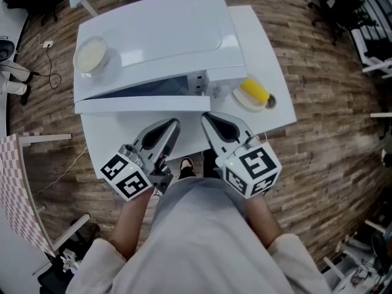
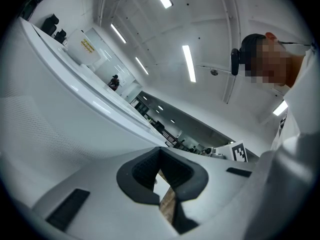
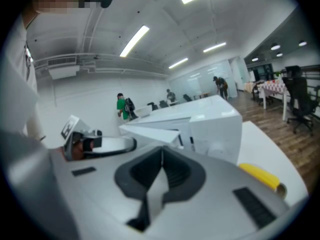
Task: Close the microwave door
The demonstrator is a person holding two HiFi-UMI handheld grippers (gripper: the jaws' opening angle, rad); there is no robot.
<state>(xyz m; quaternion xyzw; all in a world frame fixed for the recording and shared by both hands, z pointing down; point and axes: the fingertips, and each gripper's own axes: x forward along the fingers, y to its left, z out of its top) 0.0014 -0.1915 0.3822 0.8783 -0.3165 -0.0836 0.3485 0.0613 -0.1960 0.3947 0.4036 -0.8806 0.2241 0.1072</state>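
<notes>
On the white table [image 1: 278, 112] in front of you stands the microwave [image 1: 165, 29], its door [image 1: 141, 106] ajar, with a dark gap between door and body that widens toward your right. A round bowl [image 1: 92, 55] with pale contents sits on the microwave's top at your left, and a yellow object [image 1: 254, 90] lies on a small plate [image 1: 245, 101] just beside the microwave on your right. You hold both grippers low over the table's near edge, close to your body, tips pointing toward the door. Your left gripper [image 1: 173, 126] has its jaws pressed together on nothing, and your right gripper [image 1: 208, 119] is likewise closed and empty.
</notes>
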